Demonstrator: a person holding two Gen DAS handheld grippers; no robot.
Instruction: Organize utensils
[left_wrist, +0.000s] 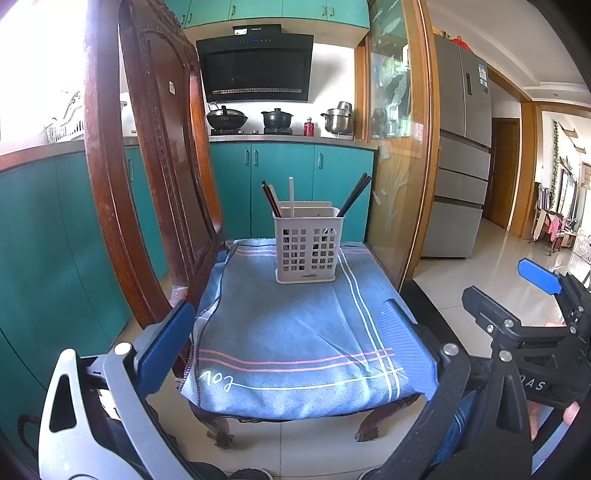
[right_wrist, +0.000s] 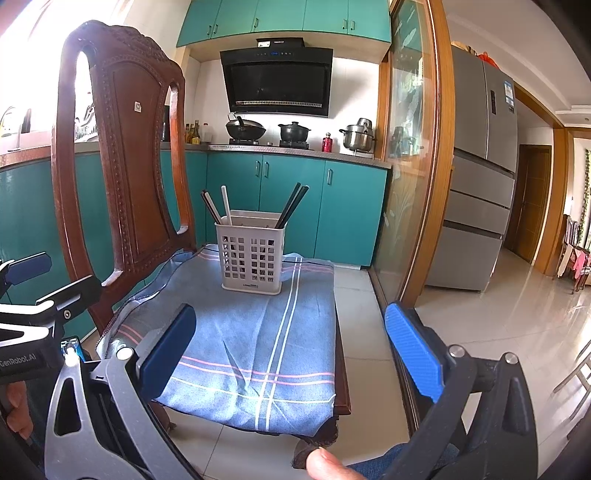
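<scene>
A white slotted utensil holder stands upright at the far end of a wooden chair seat covered by a blue striped cloth. Dark chopsticks lean in its right side, dark chopsticks and a white stick in its left. My left gripper is open and empty over the near seat edge. My right gripper is open and empty, near the seat's front right; it also shows in the left wrist view.
The carved chair back rises on the left. Teal cabinets and a stove counter with pots stand behind. A glass sliding door and a fridge are on the right, with tiled floor around.
</scene>
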